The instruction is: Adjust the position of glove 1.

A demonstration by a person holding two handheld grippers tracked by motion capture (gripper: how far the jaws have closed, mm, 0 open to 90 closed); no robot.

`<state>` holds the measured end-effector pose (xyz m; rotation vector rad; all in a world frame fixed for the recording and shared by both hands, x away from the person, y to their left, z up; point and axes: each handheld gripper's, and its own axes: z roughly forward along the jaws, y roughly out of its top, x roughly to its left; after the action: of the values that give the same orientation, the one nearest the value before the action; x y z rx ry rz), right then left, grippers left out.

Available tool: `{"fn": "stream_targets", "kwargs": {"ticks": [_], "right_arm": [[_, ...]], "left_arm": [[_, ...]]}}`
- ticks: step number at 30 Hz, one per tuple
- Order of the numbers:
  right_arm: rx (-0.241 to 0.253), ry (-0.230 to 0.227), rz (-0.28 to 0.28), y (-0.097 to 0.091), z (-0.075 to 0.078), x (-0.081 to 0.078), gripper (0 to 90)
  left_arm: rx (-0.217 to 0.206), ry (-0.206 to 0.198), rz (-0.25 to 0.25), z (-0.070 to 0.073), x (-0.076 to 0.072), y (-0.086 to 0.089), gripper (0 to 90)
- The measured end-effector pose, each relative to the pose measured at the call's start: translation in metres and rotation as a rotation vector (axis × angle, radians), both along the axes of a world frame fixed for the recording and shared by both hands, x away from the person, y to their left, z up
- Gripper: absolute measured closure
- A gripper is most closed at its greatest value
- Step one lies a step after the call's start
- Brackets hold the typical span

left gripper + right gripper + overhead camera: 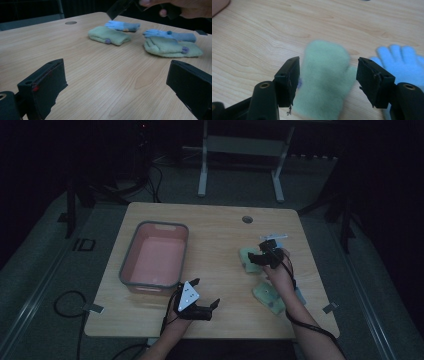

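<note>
While the right gripper (pixel 328 80) is hovering with its jaws spread astride a blurred green mitten (pixel 324 77), no pad is pressing it. Its cuff is running off the frame's bottom edge. The left gripper (pixel 117 85) is resting over the surface (pixel 100 82), jaws released.

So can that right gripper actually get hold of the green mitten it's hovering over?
Probably yes. The right gripper has open jaws on either side of the green mitten, with nothing lying on top of it. The blue glove lies close beside it, near one jaw, and might get nudged.

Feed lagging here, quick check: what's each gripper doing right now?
Left gripper: open, holding nothing, low over the table.
Right gripper: open, jaws either side of the green mitten, not gripping.
</note>
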<state>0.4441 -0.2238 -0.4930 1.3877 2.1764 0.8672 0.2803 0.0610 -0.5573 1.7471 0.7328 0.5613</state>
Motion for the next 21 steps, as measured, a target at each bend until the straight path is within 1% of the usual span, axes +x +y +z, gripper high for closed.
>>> {"fn": "stream_targets", "kwargs": {"ticks": [3,11,13,16,17,18,19,20,21], "right_arm": [[-0.016,0.019,-0.005,0.006,-0.008,0.007,35.7],[-0.045,0.048,-0.019,0.014,-0.020,0.018,36.7],[-0.067,0.053,-0.031,0.015,-0.024,0.020,37.6],[-0.082,0.097,-0.042,0.016,-0.036,0.023,40.1],[-0.077,0.105,-0.040,0.015,-0.039,0.024,41.0],[-0.056,0.111,-0.042,0.014,-0.041,0.024,41.7],[-0.031,0.117,-0.047,0.011,-0.041,0.025,45.8],[-0.031,0.117,-0.047,0.011,-0.041,0.025,45.8],[-0.027,0.116,-0.044,0.011,-0.041,0.025,48.0]], "left_arm": [[0.000,0.000,0.000,0.000,0.000,0.000,2.1],[-0.004,0.000,-0.002,0.000,0.000,0.000,2.1],[-0.004,0.000,-0.002,0.000,0.000,0.000,2.1],[-0.003,0.000,-0.002,0.000,0.000,0.000,2.1],[-0.003,-0.001,-0.002,0.000,0.000,0.000,2.1],[-0.002,-0.001,-0.002,0.000,0.000,0.000,2.1],[-0.001,-0.001,-0.002,0.000,0.000,0.000,2.1],[-0.001,0.000,-0.002,0.000,0.000,0.000,2.1],[0.000,0.000,-0.002,0.000,0.000,0.000,2.1]]}}
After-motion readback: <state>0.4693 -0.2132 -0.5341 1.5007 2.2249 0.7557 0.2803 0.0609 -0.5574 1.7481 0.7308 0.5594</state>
